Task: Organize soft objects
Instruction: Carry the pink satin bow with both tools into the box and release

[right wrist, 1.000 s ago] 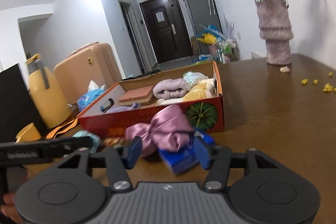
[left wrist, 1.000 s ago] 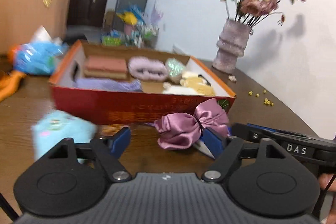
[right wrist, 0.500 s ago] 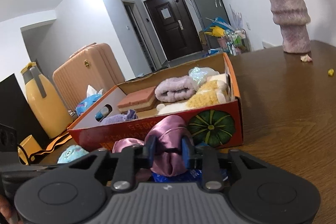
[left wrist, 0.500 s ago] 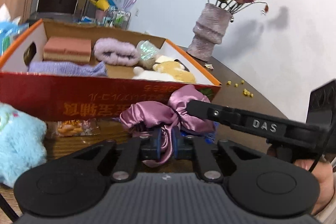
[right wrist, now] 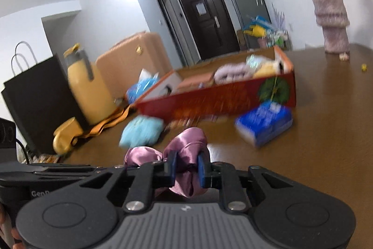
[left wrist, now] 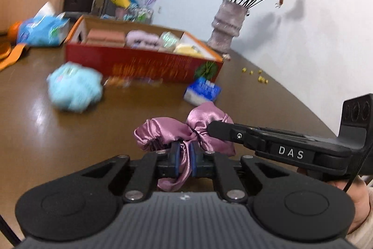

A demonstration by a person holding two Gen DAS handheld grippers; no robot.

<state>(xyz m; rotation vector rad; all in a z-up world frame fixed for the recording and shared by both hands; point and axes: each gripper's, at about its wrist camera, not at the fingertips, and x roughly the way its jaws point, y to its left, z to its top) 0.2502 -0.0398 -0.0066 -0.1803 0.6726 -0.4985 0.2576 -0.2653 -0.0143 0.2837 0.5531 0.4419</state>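
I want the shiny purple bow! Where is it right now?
The purple bow is held between both grippers, low in the middle of each wrist view, in front of the blue packet and red box.

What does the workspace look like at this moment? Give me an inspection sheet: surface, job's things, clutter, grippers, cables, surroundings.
Surface: brown wooden table, glossy, with small yellow bits scattered by the wall.
Job's things: purple satin scrunchie held between both grippers; red cardboard box holding folded soft items; fluffy light-blue toy lying in front of the box.
Clutter: blue tissue pack by the box corner; vase of dried flowers; yellow flask; black paper bag.
Grippers: left gripper shut on the scrunchie; right gripper shut on its other lobe.
Cables: thin black cable at the right gripper's handle.
Surroundings: peach suitcase, dark door, white walls.
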